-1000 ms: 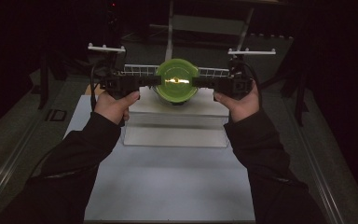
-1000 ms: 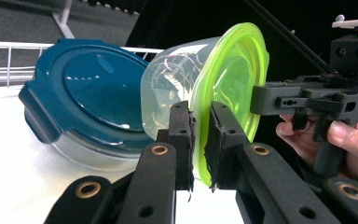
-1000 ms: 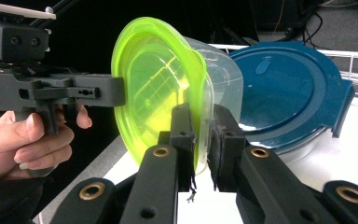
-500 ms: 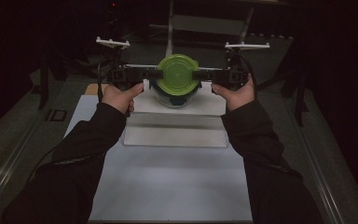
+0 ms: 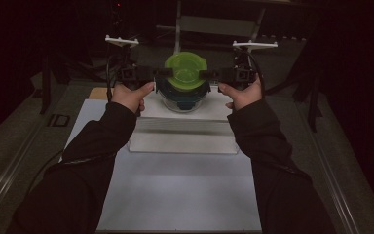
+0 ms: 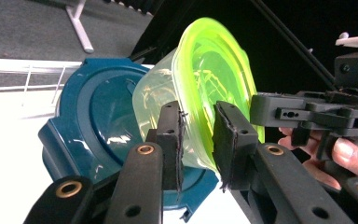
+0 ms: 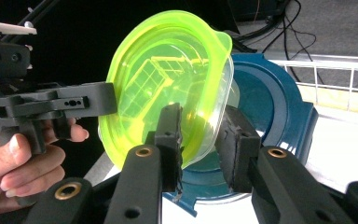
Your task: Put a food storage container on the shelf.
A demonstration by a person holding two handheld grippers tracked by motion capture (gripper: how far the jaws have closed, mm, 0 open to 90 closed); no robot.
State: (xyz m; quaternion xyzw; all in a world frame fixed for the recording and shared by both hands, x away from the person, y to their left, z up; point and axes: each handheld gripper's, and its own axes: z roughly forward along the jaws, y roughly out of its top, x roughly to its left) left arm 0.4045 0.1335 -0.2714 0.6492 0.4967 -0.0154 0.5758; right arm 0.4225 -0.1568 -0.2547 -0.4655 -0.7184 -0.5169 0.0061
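A clear tub with a lime-green lid [image 5: 185, 70] hangs tilted between both grippers, just above a dark blue round lid [image 5: 182, 101]. My left gripper [image 5: 160, 73] grips its left rim and my right gripper [image 5: 205, 74] its right rim. In the left gripper view the jaws [image 6: 196, 114] are shut across the tub's rim [image 6: 205, 79], with the blue lid [image 6: 88, 121] behind and the right gripper [image 6: 307, 109] opposite. In the right gripper view the jaws [image 7: 200, 116] pinch the green lid's edge [image 7: 168, 79], the blue lid [image 7: 272, 107] lies beyond, and the left gripper [image 7: 60, 105] faces them.
The blue lid rests on a raised white platform [image 5: 185, 127] at the far end of a pale table mat [image 5: 180, 195]. A white wire rail [image 7: 340, 70] runs behind it. Dark stands and cables fill the background.
Both hands have moved up and away from the person, and the green-lidded tub between them has risen off the blue lid and tilted.
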